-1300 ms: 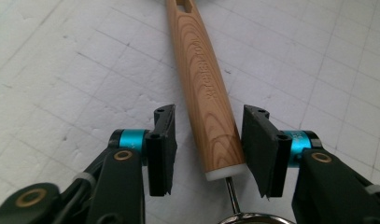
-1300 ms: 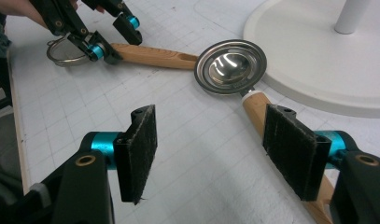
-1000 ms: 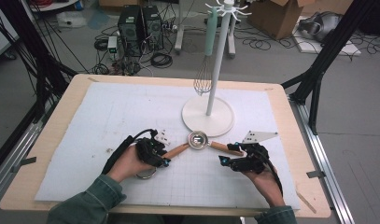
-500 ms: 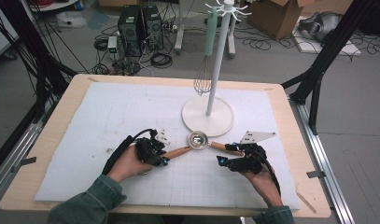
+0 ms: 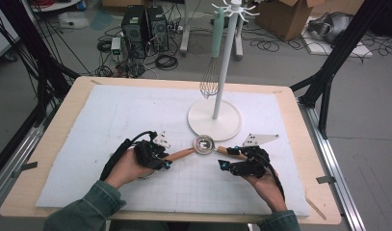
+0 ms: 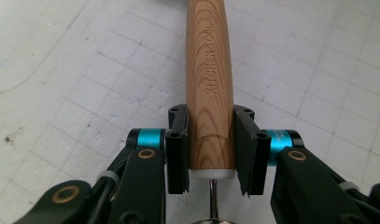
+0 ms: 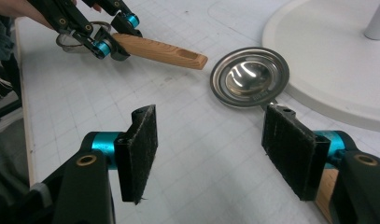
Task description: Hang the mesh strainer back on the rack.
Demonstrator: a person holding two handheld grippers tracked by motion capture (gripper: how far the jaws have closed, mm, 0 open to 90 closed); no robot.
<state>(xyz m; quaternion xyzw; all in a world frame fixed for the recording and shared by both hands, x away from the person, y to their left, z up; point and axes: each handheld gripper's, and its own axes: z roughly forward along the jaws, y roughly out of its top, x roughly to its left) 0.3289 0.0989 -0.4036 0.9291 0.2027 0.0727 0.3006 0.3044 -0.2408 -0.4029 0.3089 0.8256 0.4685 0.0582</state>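
A wooden handle [image 6: 210, 88], stamped with the words KITCHEN TOOL, is lying low over the white gridded mat [image 5: 111, 120] near the front of the worktop [image 5: 49, 139]. The left gripper [image 6: 211, 151] is clamping it, both black jaws pressing against its sides near the end that has a white cap and a thin metal stem. In the high view the left gripper [image 5: 152, 155] is sitting left of centre, with the handle [image 5: 181, 154] pointing toward a small shiny metal bowl [image 5: 203, 144]. In the right gripper view the handle's free end [image 7: 162, 51] is stopping just short of this bowl [image 7: 249, 77], apart from it.

The right gripper [image 7: 211, 149] is standing wide open, its padded jaws holding nothing, the bowl lying just beyond them. A second wooden piece [image 5: 229, 151] is lying beside the right gripper [image 5: 241, 163].

Behind the bowl, the white round base [image 5: 214, 119] of a stand is resting on the mat, with a whisk [image 5: 210, 79] hanging from the top of its pole.
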